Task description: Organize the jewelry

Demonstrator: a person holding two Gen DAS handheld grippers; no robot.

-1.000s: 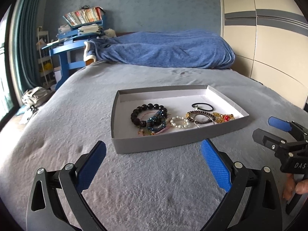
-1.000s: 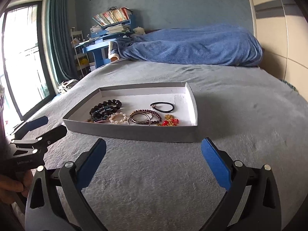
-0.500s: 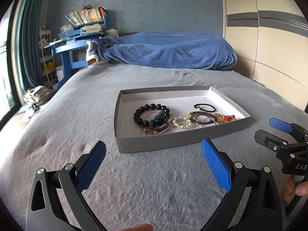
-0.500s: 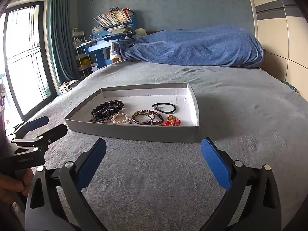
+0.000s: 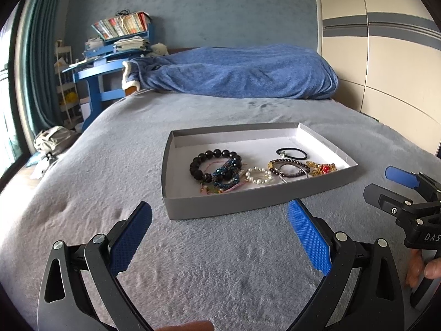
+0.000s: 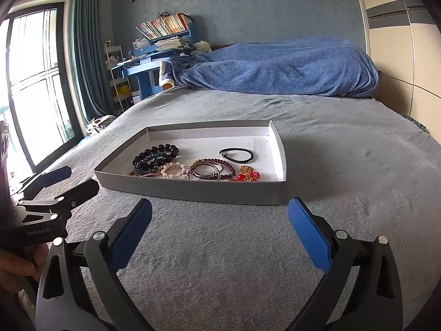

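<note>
A shallow grey tray (image 5: 248,201) (image 6: 193,190) with a white inside lies on the grey bedspread. In it lie a black bead bracelet (image 5: 212,160) (image 6: 154,151), a blue bead bracelet (image 5: 227,173), a pearl bracelet (image 5: 259,176) (image 6: 173,169), a dark ring bracelet (image 5: 289,168) (image 6: 212,169), a red and gold piece (image 5: 322,168) (image 6: 248,176) and a black hair tie (image 5: 291,153) (image 6: 237,155). My left gripper (image 5: 220,237) (image 6: 59,182) is open and empty, short of the tray's near wall. My right gripper (image 6: 220,237) (image 5: 386,182) is open and empty too, near the tray's right corner.
A blue blanket (image 5: 237,74) is heaped at the far end of the bed. A blue desk with books (image 5: 110,55) stands at the back left, a bag (image 5: 52,138) on the floor below. A wardrobe (image 5: 386,55) lines the right side, a window (image 6: 33,82) the left.
Both grippers have tilted up and drawn back slightly, so the tray sits a little lower and farther in both views. Both stay open and empty.
</note>
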